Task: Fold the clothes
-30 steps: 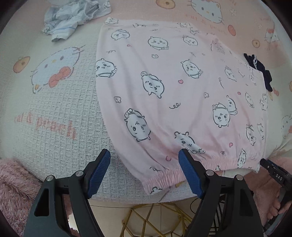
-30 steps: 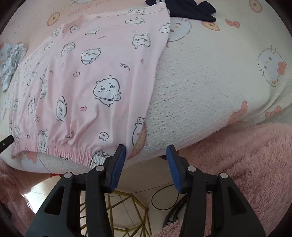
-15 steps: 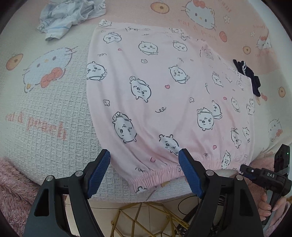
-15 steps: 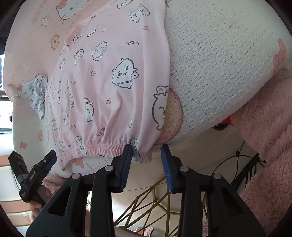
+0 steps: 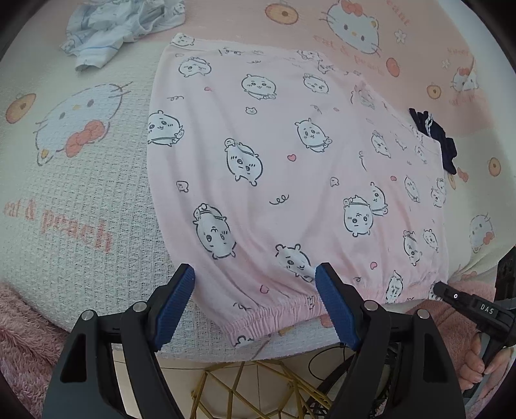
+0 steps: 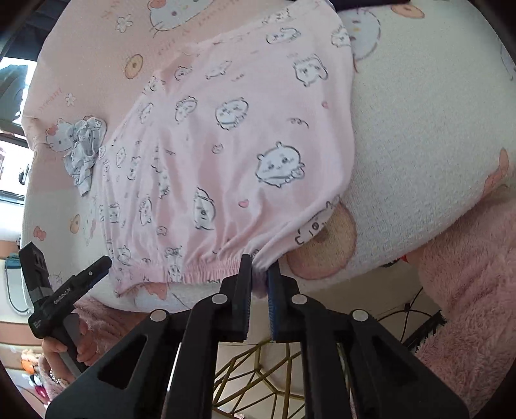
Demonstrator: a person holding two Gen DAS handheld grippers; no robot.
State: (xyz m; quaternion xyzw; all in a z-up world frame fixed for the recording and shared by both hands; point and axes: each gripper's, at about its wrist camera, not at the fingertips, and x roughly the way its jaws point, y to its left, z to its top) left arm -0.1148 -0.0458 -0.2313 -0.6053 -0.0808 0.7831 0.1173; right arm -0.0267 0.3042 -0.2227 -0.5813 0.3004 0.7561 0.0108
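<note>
the pale pink cartoon-print shorts (image 5: 290, 180) lie flat on the cream waffle blanket (image 5: 80, 199). the right gripper (image 6: 258, 280) has pinched the elastic waistband corner (image 6: 254, 258); the left gripper (image 5: 254, 283) hovers wide open over its corner. next, i'd guess, the left must close there before lifting the hem.

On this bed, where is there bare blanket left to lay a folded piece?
Bare blanket lies left of the pink printed garment, bordered by the crumpled pale blue garment above and the bed edge below. More bare blanket lies right of the pink garment. The dark garment crowds its far right corner.
</note>
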